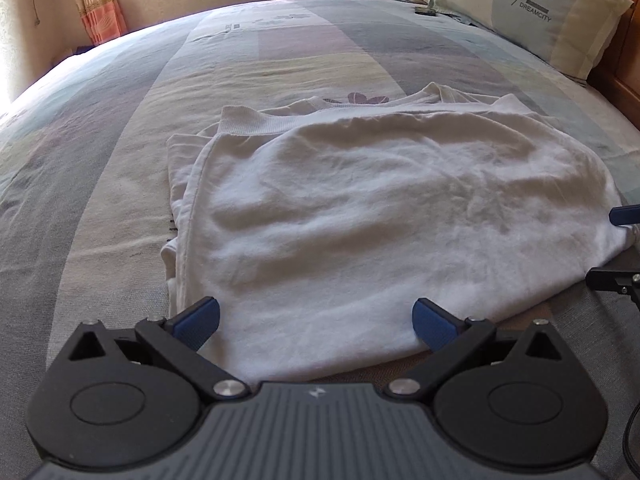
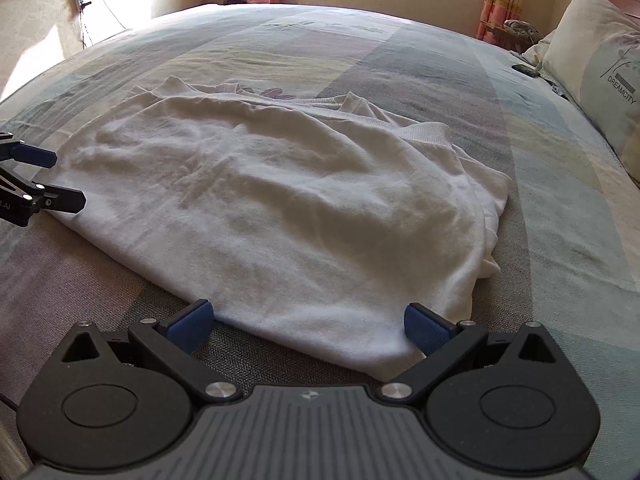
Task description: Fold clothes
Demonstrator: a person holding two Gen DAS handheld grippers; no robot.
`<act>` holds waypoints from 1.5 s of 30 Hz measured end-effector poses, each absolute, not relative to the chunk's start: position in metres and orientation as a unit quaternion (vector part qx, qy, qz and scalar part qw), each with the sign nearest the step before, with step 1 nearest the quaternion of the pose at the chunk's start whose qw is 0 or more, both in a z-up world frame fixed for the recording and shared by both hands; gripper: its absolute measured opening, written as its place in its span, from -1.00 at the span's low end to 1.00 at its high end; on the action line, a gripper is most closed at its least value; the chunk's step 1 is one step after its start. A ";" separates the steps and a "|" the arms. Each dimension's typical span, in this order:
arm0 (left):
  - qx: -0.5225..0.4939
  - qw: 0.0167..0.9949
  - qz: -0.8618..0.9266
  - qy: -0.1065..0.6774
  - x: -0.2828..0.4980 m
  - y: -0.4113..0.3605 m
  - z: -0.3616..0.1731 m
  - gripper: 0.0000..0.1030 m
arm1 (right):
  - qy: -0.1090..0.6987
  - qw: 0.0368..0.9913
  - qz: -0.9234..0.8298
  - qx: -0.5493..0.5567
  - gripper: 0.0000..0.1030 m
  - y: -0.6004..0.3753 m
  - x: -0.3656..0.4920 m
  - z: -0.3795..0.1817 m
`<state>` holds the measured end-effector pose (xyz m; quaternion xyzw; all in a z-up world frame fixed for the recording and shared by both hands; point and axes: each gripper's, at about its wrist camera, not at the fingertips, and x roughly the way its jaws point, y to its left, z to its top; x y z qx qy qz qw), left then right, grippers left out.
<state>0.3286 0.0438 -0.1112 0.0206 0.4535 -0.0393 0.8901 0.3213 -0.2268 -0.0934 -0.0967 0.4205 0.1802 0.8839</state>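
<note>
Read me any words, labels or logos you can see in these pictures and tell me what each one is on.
"DREAMCITY": printed on the pillow at the head of the bed, under a flower drawing; a dark bar above the word is too small to read.
"-AI": end of a label on the left hand-held gripper, cut off at the edge of the right wrist view.
White garment: no text visible.

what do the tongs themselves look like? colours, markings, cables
Both tongs, left and right, match: black linkage arms with silver pivot pins, blue textured pads, two round black discs, a grey ribbed body with a small diamond logo. A black cable runs beside the left one.
</note>
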 end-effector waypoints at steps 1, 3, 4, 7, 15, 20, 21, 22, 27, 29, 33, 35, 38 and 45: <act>0.013 0.893 -0.041 0.449 0.325 0.047 -0.112 0.98 | 0.423 0.883 0.179 -0.099 1.00 -0.227 0.321 -0.095; 0.020 0.894 -0.047 0.445 0.321 0.049 -0.113 0.99 | 0.414 0.887 0.182 -0.091 1.00 -0.234 0.316 -0.098; 0.027 0.894 -0.051 0.443 0.320 0.049 -0.114 0.99 | 0.410 0.889 0.185 -0.091 1.00 -0.237 0.313 -0.100; 0.039 0.892 -0.055 0.447 0.321 0.046 -0.112 0.99 | 0.398 0.891 0.191 -0.103 1.00 -0.236 0.311 -0.102; 0.228 0.877 -0.078 0.416 0.302 0.016 -0.096 0.99 | 0.421 0.863 0.200 -0.194 1.00 -0.232 0.310 -0.087; 0.374 0.844 -0.103 0.371 0.293 -0.010 -0.107 0.99 | 0.372 0.841 0.201 -0.337 1.00 -0.225 0.295 -0.088; 0.403 0.834 -0.107 0.361 0.291 -0.015 -0.109 0.99 | 0.360 0.835 0.203 -0.362 1.00 -0.221 0.293 -0.089; 0.430 0.824 -0.112 0.350 0.289 -0.020 -0.111 1.00 | 0.349 0.830 0.205 -0.385 1.00 -0.216 0.291 -0.091; 0.501 0.799 -0.136 0.304 0.294 -0.048 -0.118 0.99 | 0.273 0.802 0.209 -0.488 1.00 -0.185 0.287 -0.100; 0.516 0.793 -0.143 0.290 0.296 -0.058 -0.121 0.99 | 0.249 0.795 0.208 -0.512 1.00 -0.172 0.288 -0.103; 0.522 0.792 -0.151 0.279 0.297 -0.060 -0.123 0.99 | 0.229 0.786 0.207 -0.535 1.00 -0.160 0.290 -0.106; 0.517 0.795 -0.147 0.281 0.296 -0.049 -0.123 0.99 | 0.227 0.788 0.205 -0.534 1.00 -0.163 0.290 -0.106; 0.526 0.790 -0.123 0.290 0.294 -0.030 -0.124 0.99 | 0.231 0.791 0.191 -0.533 1.00 -0.175 0.290 -0.106; 0.550 0.777 -0.077 0.296 0.304 -0.020 -0.129 0.99 | 0.239 0.782 0.142 -0.558 1.00 -0.191 0.299 -0.113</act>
